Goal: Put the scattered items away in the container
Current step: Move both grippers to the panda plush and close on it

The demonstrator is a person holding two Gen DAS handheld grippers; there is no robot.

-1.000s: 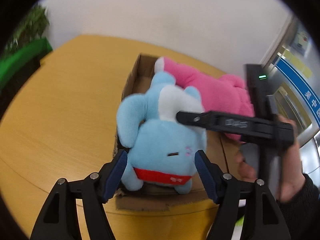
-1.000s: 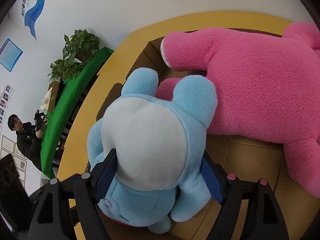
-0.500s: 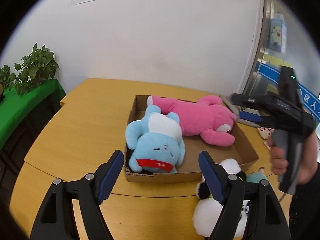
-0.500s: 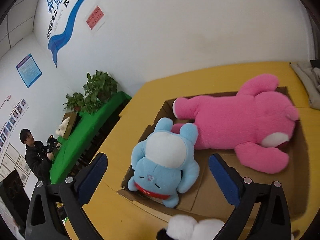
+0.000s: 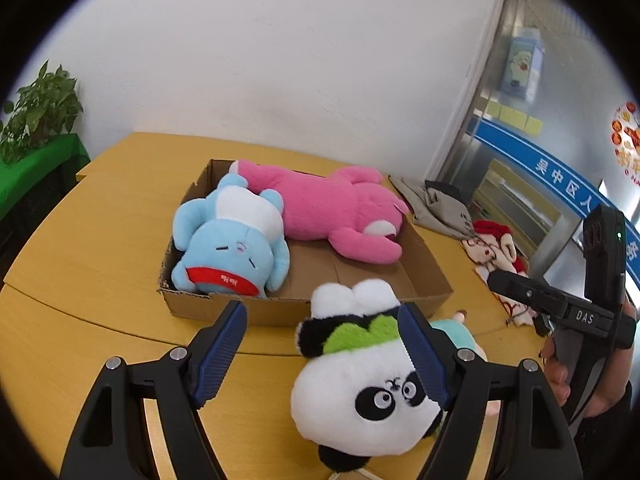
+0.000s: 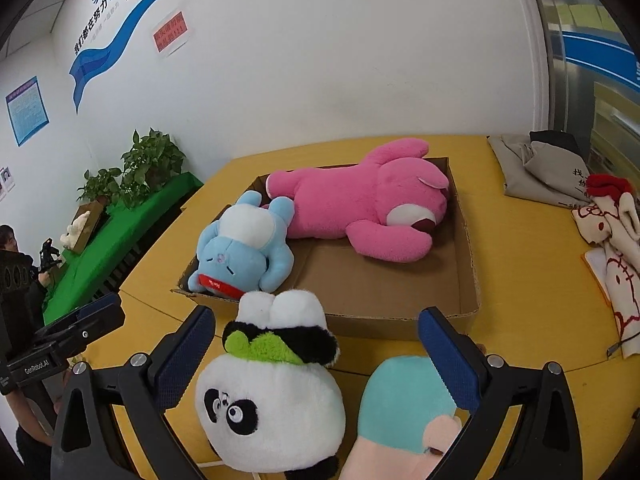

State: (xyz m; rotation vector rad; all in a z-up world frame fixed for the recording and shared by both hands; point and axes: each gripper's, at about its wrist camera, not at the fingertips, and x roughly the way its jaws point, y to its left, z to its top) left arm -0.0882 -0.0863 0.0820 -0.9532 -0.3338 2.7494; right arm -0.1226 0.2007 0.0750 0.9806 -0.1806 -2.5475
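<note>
Both grippers' fingers (image 5: 224,350) (image 6: 448,364) spread wide above the panda plush (image 5: 360,392), gripping nothing.

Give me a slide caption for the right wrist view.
Open right gripper above panda plush and teal-capped doll; blue and pink plushes lie in cardboard box.

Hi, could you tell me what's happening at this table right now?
A person with a handheld gripper in each hand is tidying plush toys into a cardboard box. The blue plush and pink plush already lie inside. Both the left gripper and right gripper are open and empty, poised above the panda plush, which lies on the table just outside the box beside a teal-and-pink plush.
</note>
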